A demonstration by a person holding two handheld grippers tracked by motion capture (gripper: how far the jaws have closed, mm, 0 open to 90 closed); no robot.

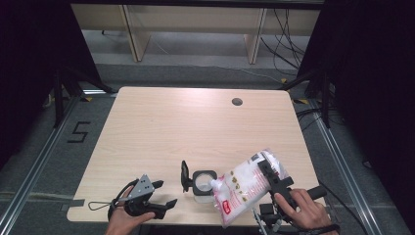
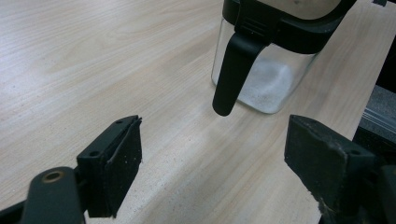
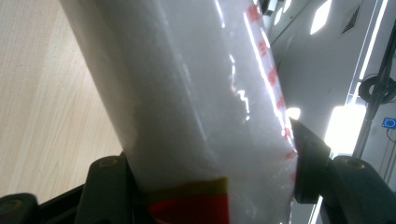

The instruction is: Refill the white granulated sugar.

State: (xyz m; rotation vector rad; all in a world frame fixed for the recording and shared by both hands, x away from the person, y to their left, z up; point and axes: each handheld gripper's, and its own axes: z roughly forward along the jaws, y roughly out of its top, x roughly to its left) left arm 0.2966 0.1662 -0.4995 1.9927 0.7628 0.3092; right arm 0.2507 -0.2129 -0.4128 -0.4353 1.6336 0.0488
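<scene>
Two tongs in play: right tongs (image 1: 272, 178) clamp the tilted bag (image 1: 244, 185), its spout over the open jar (image 1: 204, 185) at the table's (image 1: 171, 127) near edge; left tongs (image 1: 164, 194) wide, empty. We judge pouring underway (jar bottom barely dusted white), most filling left.

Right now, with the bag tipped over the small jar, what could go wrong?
1. The bag mouth sits at the rim of the jar, so white grains may spill onto the table.
2. The left tongs are open and apart from the jar; nothing steadies it, so a nudge could tip it.
</scene>
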